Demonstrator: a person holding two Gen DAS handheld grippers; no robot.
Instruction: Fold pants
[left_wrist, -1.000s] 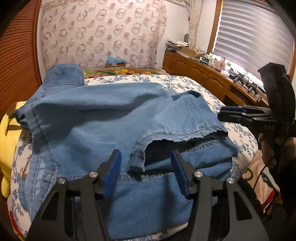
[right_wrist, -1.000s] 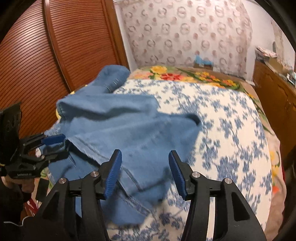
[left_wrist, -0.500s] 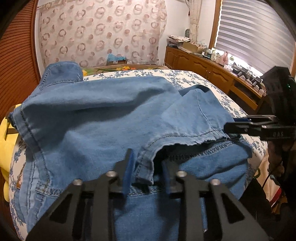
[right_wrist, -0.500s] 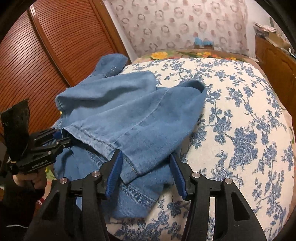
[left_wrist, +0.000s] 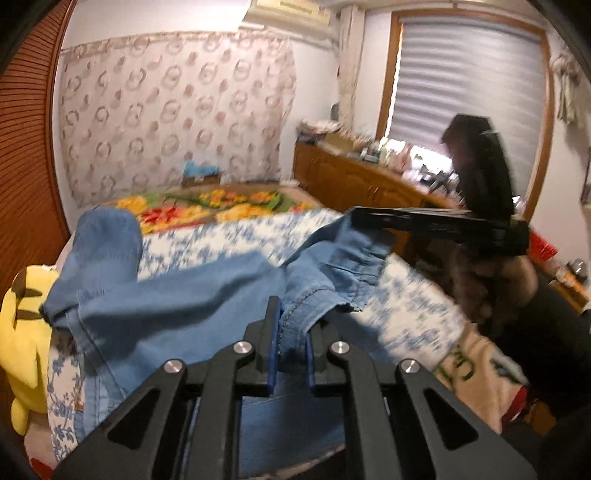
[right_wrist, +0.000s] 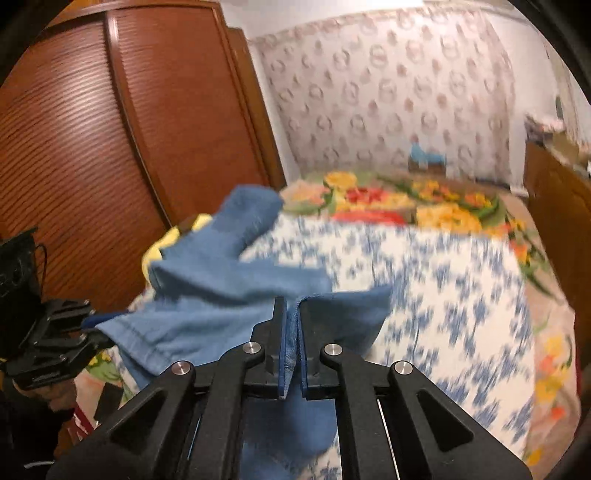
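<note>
The blue denim pants (left_wrist: 177, 299) lie across the bed with the blue-flowered white sheet (left_wrist: 229, 240). My left gripper (left_wrist: 291, 332) is shut on the pants' hem edge and holds it above the bed. My right gripper (right_wrist: 291, 332) is shut on another part of the same hem of the pants (right_wrist: 221, 295). In the left wrist view the right gripper (left_wrist: 356, 218) shows at the right, pinching the lifted denim. In the right wrist view the left gripper (right_wrist: 88, 321) shows at the left edge. Both views are blurred by motion.
A yellow plush toy (left_wrist: 22, 332) lies at the bed's left edge. A wooden louvred wardrobe (right_wrist: 92, 147) stands left of the bed. A wooden dresser (left_wrist: 362, 184) with clutter runs along the right under the window. A bright floral blanket (right_wrist: 424, 206) covers the far bed.
Both grippers have closed on the pants' hem and lifted it off the bed. The near end of the pants now hangs between them, and both cameras have tilted up.
</note>
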